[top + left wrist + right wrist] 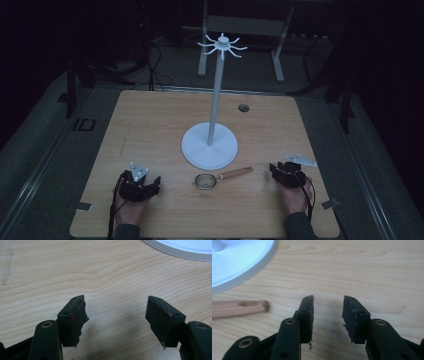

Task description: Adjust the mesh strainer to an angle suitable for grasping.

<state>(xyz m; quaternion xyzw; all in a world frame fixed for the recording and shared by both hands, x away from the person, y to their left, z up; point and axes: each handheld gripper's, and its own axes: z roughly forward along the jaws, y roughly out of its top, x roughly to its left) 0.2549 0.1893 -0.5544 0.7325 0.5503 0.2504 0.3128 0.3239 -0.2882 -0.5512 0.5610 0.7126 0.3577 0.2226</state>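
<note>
A wooden table (150, 125) is seen from above, lit dimly, with dark floor around it. Near its middle a white stand (209, 145) is set: a round base, an upright pole, and a ring of short hooks at the top. Part of that base is caught at the upper right edge of the left gripper view and at the upper left of the right gripper view. Just in front of the base, apart from it, a small strainer (205, 181) is laid flat on the table, its round mesh bowl toward the left and its wooden handle (239, 308) pointed right and slightly away. A small dark hole (243, 108) is seen in the table behind the stand. The left gripper (157, 183) is held low at the near left of the table, well apart from the strainer; its jaws are spread wide over bare wood, and nothing is held between them. The right gripper (274, 168) is held at the near right, near the handle's tip but not touching it; its jaws are parted by a narrower gap, and nothing is clamped. In the right gripper view the handle's end is seen to the left of the jaws.
</note>
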